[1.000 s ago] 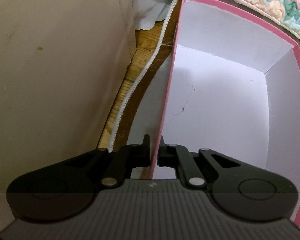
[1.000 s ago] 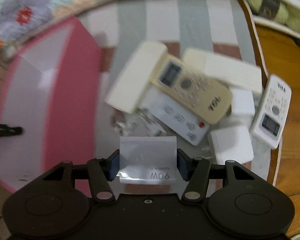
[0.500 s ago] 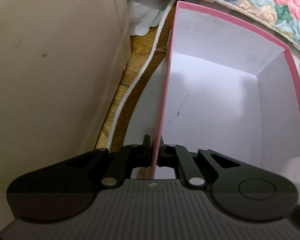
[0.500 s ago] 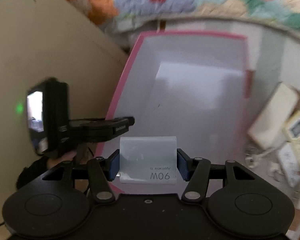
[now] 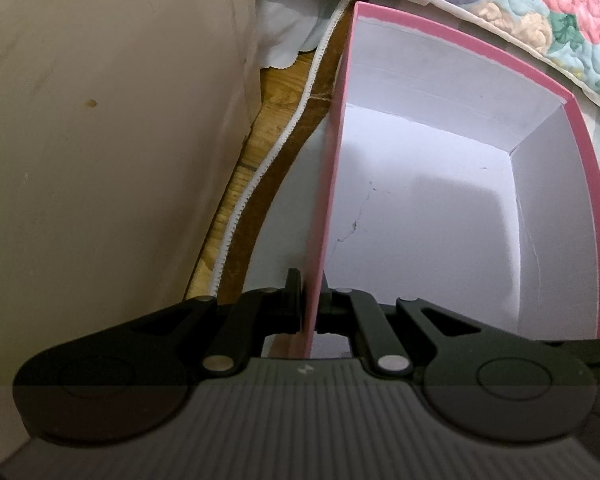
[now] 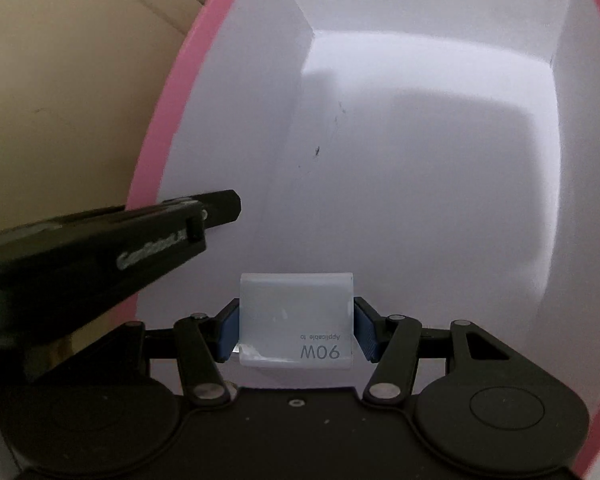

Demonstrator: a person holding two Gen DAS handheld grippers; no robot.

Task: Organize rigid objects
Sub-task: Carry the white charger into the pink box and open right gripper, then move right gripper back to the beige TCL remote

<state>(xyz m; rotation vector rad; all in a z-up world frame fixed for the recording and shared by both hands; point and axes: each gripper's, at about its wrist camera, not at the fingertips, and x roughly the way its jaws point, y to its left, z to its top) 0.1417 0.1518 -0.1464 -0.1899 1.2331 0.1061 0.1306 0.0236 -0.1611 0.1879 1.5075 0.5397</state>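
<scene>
Left hand-held gripper (image 5: 309, 312) pinches box wall (image 5: 332, 184); right hand-held gripper (image 6: 296, 330) clamps half-hidden charger (image 6: 296, 320).

To my left a plain beige wall (image 5: 100, 140) fills most of the view, lightly scuffed, with one small brown spot (image 5: 92, 103) on it. Below it runs a strip of wood floor (image 5: 260, 148), yellowish grain, narrow between the wall and a darker brown wooden edge (image 5: 300, 128) that curves. White scalloped trim (image 5: 268, 160) follows that edge. Pale cloth (image 5: 284, 32) bunches at the top of the gap, wavy hem. Top right, a quilted floral bedspread (image 5: 540, 12): pink flower, teal leaves, grey-purple patch, cream border. From my right side the same beige wall (image 6: 60, 100) shows with a faint crease line. Light is soft, dim indoor, no hard shadows on the wall.
</scene>
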